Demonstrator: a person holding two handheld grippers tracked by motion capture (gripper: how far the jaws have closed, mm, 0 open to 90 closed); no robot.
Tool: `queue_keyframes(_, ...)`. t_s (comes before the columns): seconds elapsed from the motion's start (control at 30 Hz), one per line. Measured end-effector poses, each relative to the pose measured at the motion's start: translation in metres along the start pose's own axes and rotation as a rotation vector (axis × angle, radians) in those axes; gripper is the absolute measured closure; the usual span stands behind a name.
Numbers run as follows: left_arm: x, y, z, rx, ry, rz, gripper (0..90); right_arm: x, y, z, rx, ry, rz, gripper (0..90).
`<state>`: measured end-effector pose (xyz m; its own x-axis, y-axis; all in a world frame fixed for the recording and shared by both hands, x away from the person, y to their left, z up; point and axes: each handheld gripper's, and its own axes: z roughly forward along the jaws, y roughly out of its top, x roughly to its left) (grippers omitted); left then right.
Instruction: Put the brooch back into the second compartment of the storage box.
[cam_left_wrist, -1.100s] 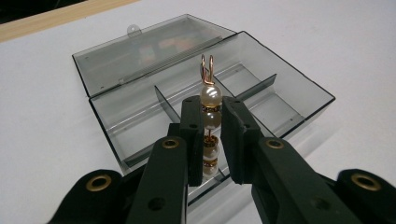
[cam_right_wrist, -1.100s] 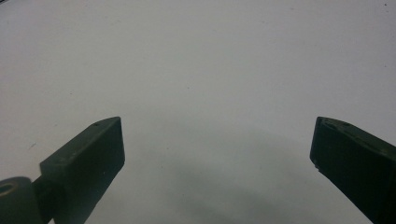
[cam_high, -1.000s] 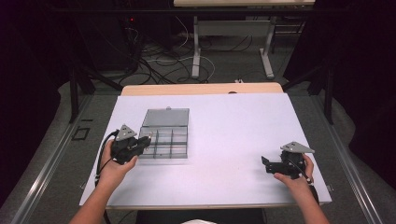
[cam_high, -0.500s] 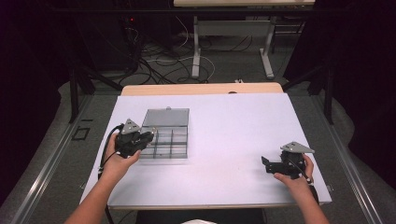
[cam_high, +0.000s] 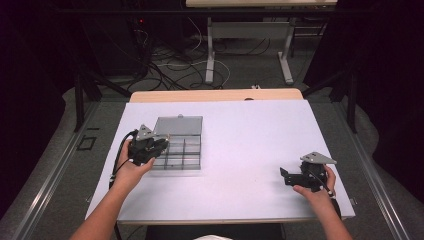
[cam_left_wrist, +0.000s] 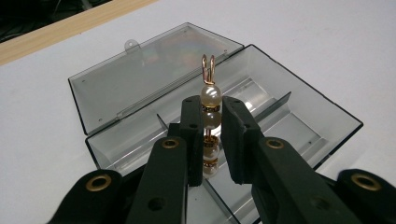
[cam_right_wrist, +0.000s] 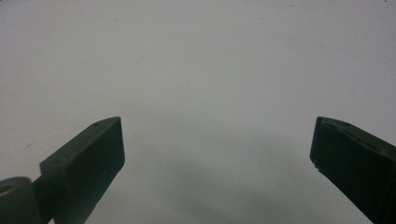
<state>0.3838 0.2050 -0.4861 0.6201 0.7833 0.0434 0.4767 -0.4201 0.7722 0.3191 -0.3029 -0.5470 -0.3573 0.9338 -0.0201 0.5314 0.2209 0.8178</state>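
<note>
The left hand-held gripper (cam_left_wrist: 208, 135) pinches a pearl earring (cam_left_wrist: 208, 100) over the open box (cam_left_wrist: 299, 98); any slackening could drop it astray. The right hand-held gripper (cam_right_wrist: 217, 154) gapes empty.

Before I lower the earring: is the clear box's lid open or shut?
Open. The lid is folded back flat on the table behind the box, leaving its divided compartments uncovered.
</note>
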Motion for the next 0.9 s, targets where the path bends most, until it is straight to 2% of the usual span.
queue_keyframes(0.57,0.002,0.000,0.020,-0.012,0.005,0.008,80.0,0.000,0.000,0.001,0.004,0.006,0.004,2.6)
queue_keyframes(0.63,0.001,0.000,0.022,-0.023,0.005,-0.004,79.9,0.000,0.000,0.001,0.005,0.004,0.005,2.5)
queue_keyframes(0.9,0.004,-0.002,0.030,-0.017,0.007,0.014,79.9,-0.001,0.000,0.000,-0.002,0.002,0.002,2.6)
